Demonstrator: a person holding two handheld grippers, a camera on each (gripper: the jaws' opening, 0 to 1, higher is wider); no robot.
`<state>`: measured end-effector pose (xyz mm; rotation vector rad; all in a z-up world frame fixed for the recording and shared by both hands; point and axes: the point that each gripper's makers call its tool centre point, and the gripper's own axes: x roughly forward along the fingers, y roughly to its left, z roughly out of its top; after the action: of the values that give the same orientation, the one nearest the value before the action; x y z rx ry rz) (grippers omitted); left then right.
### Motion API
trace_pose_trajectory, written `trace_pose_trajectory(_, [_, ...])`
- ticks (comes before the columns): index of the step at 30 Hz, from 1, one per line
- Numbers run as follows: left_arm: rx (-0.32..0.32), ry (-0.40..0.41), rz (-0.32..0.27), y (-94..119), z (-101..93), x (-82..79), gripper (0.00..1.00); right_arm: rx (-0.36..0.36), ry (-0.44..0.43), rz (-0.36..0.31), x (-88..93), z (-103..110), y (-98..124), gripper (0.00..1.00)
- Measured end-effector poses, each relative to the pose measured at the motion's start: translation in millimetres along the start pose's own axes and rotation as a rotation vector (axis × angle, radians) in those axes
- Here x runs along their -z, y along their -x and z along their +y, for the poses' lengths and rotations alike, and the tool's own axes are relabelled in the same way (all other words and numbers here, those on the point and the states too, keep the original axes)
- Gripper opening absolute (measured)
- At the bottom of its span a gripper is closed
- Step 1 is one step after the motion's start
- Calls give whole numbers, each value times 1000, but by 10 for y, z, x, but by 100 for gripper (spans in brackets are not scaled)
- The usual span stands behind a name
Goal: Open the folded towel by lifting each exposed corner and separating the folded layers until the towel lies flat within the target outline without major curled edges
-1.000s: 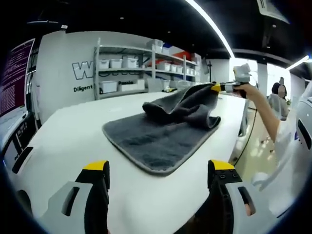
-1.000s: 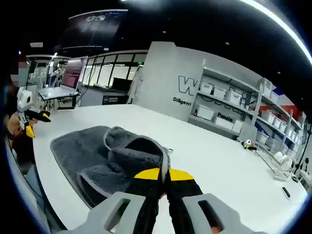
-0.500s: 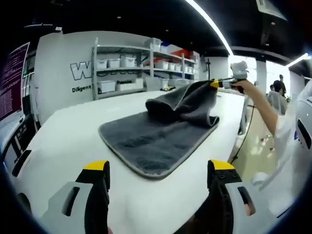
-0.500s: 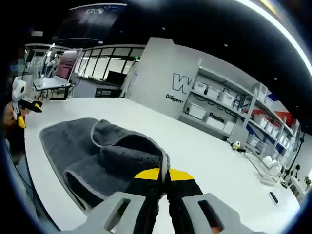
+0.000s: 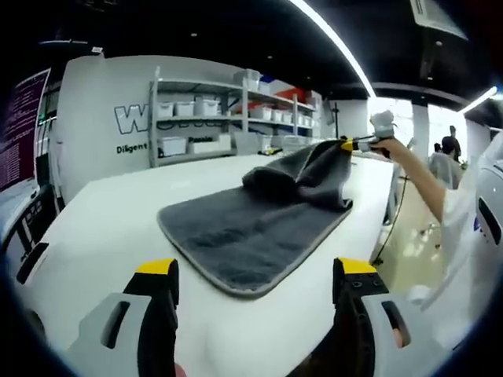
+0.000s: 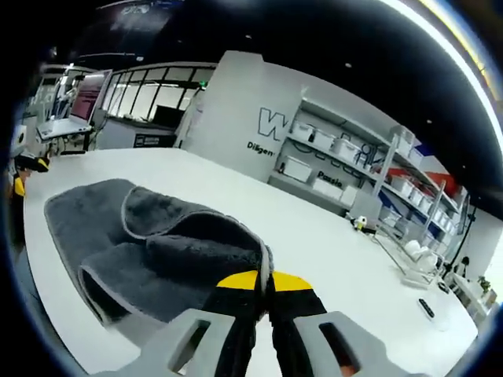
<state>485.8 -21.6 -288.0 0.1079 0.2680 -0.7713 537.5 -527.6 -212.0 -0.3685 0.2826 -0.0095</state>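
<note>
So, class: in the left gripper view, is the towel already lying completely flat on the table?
No, the towel's far corner is lifted by the right gripper.

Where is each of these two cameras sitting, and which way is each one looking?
Left gripper view: rides on the left gripper, whose fingers stand apart, looking across the white table at the grey towel; the person's arm holds the right gripper at the towel's far corner.
Right gripper view: rides on the right gripper, fingers pinched on the towel, looking back along it.
Shared: the towel, the table, the shelving.
</note>
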Motion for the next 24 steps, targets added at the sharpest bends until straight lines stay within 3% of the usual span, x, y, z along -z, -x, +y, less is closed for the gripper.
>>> trace_pose_trajectory(24, [6,13,-12,2,-58,-14,83,181,10,116,405,-797,45,0])
